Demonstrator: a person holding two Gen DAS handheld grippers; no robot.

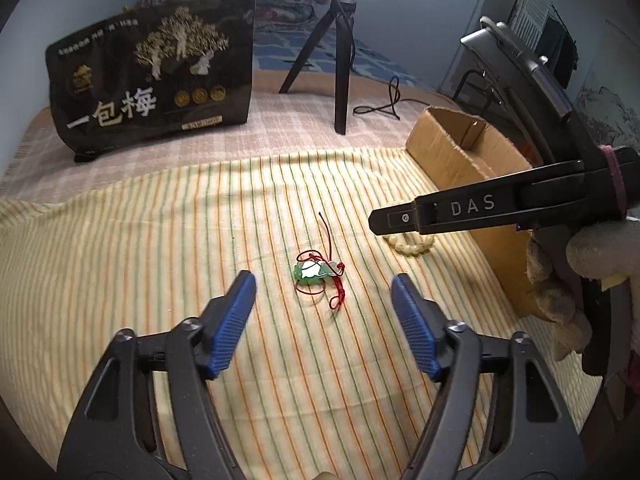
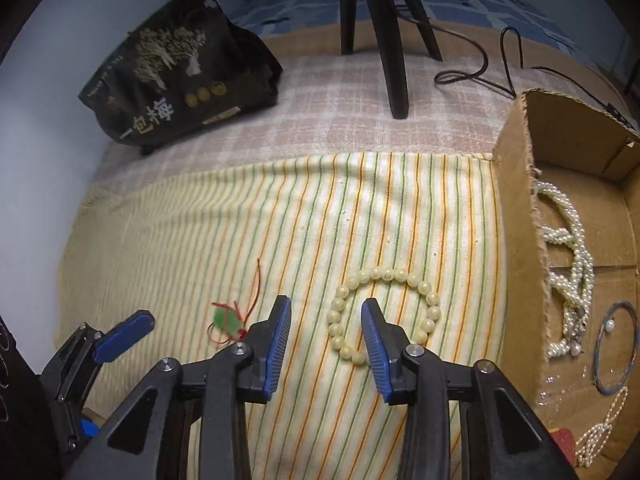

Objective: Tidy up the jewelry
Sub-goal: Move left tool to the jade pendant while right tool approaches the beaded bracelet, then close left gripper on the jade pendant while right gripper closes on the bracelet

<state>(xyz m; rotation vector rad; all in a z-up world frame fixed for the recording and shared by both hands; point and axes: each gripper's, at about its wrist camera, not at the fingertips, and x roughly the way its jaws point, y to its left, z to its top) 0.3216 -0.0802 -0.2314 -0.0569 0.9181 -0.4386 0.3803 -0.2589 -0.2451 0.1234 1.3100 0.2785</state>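
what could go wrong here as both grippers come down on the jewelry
1. The right gripper straddles one side of the bead bracelet; closing may only pinch striped cloth or let the round beads roll out.
2. The green pendant sits in loose red cord; the open left gripper might catch only cord, leaving the pendant dangling.
3. The cardboard box wall stands high, so a low carry could snag it.

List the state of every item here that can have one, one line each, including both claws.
Left claw: open, empty, pendant ahead of it.
Right claw: open, straddling one side of the bead bracelet, pads not pressing.
Bead bracelet: flat on the striped cloth, outside the box.
Green pendant: on the cloth, red cord tangled.
Cardboard box: open, pearl necklace inside.
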